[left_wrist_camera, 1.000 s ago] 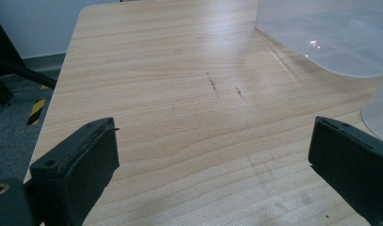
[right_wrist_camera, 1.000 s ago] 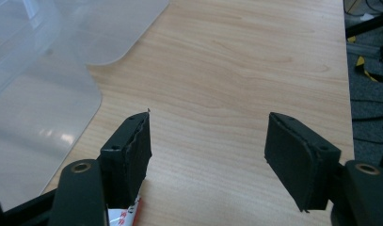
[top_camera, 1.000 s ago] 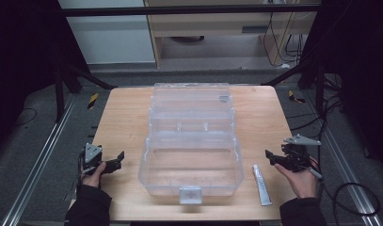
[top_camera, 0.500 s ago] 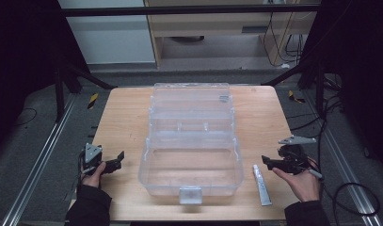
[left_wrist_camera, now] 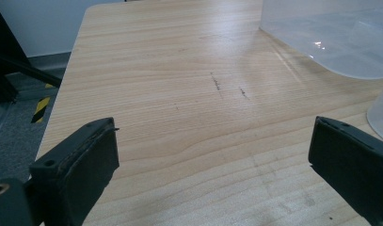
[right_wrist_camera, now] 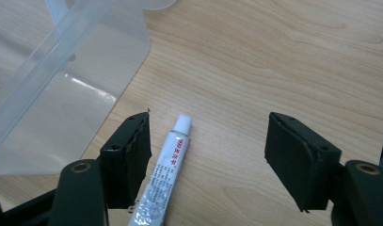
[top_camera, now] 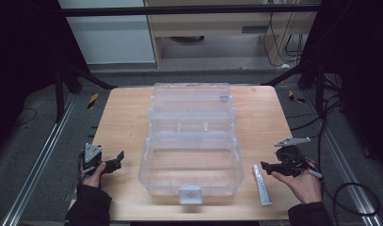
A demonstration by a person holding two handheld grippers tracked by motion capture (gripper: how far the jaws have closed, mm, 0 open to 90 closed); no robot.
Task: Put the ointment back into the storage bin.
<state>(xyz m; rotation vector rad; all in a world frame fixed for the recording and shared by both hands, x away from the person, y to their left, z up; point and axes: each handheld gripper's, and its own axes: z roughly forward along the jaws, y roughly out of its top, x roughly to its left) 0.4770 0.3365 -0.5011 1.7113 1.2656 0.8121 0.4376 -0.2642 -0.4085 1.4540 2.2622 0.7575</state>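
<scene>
Since the earlier frame, the right gripper (top_camera: 268, 168) is being brought nearer the white tube (top_camera: 262, 184), jaws spread wide and empty. That tube (right_wrist_camera: 162, 174) is lying on the table (top_camera: 123, 117) beside the clear box (top_camera: 189, 146), its lower end being cut off between the jaws. Left gripper (top_camera: 117, 160) is being held wide, empty.

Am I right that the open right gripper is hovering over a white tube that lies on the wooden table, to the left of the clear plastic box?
Not quite: the tube lies to the right of the clear plastic box, not its left, as the high view shows. The rest holds: the right gripper is open above it, and the tube rests on the wooden table.
</scene>
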